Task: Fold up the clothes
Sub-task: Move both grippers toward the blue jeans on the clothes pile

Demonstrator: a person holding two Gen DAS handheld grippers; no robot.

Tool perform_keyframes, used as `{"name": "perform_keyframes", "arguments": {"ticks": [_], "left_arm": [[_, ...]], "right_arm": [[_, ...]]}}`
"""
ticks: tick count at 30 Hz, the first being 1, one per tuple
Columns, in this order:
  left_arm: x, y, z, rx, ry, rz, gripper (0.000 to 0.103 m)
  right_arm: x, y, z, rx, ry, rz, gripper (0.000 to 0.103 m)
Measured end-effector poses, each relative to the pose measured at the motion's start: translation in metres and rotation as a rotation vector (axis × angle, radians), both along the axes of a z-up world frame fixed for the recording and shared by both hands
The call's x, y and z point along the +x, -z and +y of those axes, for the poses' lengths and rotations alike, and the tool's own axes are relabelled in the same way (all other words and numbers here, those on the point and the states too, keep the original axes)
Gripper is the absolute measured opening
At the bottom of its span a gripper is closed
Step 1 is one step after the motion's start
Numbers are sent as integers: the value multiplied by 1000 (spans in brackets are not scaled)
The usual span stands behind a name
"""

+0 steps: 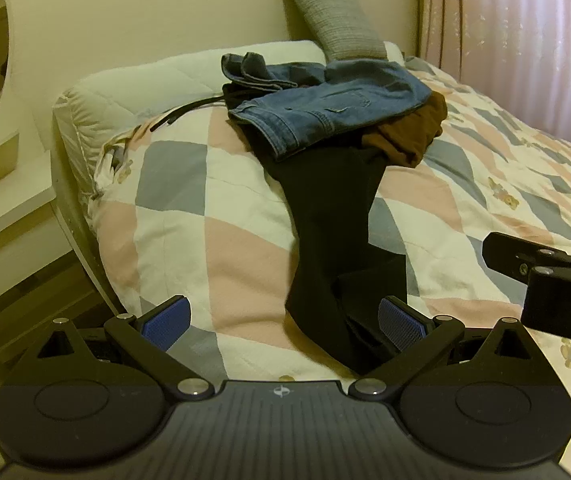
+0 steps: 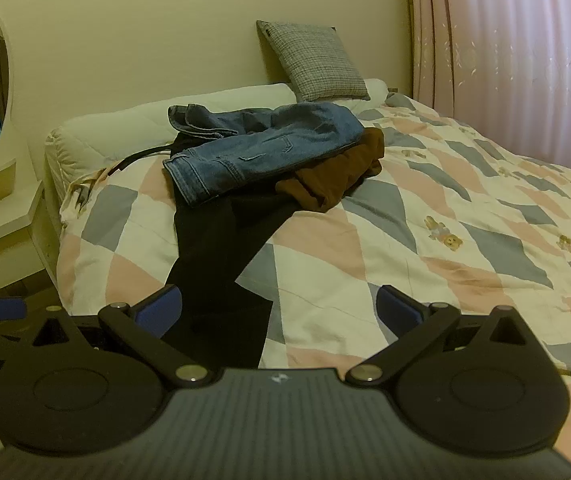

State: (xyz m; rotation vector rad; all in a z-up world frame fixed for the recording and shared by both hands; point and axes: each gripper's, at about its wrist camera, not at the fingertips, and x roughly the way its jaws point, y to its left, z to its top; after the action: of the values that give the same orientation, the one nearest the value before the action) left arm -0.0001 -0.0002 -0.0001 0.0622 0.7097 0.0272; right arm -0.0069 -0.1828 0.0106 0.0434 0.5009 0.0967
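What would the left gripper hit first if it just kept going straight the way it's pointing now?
Most likely the black garment. The left gripper is open and low over the quilt, with that dark cloth lying between its fingers and running ahead toward the jeans. Depth is hard to judge in this view.

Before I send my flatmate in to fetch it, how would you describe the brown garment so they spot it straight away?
Find the bed with the checked quilt and the pile of clothes near its head. The brown garment is crumpled at the pile's curtain-side edge, partly under the blue jeans. It is the only rust-brown piece; the long garment trailing toward the foot is black.
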Motion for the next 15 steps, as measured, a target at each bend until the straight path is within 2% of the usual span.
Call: {"name": "perform_keyframes", "arguments": {"ticks": [15], "left_arm": [[-3, 6, -8, -2, -19, 1, 103]], "right_arm": [[2, 3, -22, 17, 2, -7, 103]]}}
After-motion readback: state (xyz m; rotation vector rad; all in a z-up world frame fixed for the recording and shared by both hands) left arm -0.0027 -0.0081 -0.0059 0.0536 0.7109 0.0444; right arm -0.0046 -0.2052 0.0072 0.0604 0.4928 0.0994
